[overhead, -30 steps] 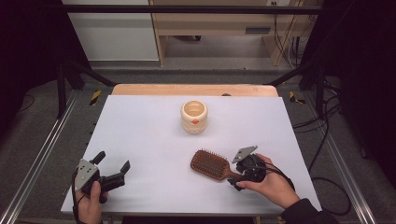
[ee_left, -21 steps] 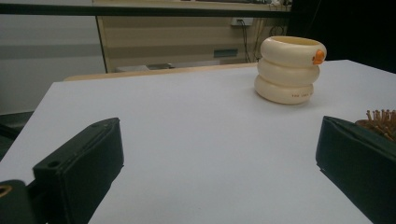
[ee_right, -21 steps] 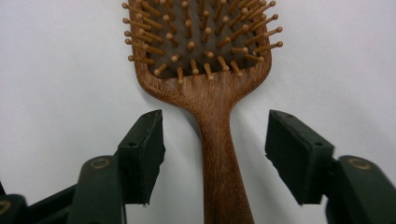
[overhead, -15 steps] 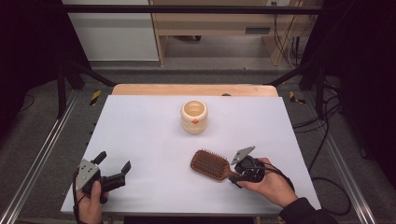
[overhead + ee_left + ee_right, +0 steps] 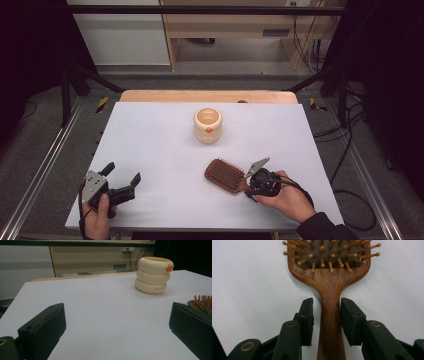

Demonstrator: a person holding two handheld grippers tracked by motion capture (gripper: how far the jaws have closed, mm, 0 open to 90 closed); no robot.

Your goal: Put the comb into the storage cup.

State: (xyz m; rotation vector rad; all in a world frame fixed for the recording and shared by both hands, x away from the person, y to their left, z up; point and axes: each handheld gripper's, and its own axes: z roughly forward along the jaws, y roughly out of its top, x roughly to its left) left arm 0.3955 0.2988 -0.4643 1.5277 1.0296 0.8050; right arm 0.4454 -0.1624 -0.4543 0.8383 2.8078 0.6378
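From above, my right hand-held gripper (image 5: 251,183) meets the wooden hairbrush (image 5: 226,175) lying bristles-up on the white surface (image 5: 150,135), near its front right. My left hand-held gripper (image 5: 121,186) idles agape at front left. Along my right jaws, the stiff, likely light handle (image 5: 330,322) sits between them with slim gaps, not yet clamped: the narrow neck looks the surest hold.
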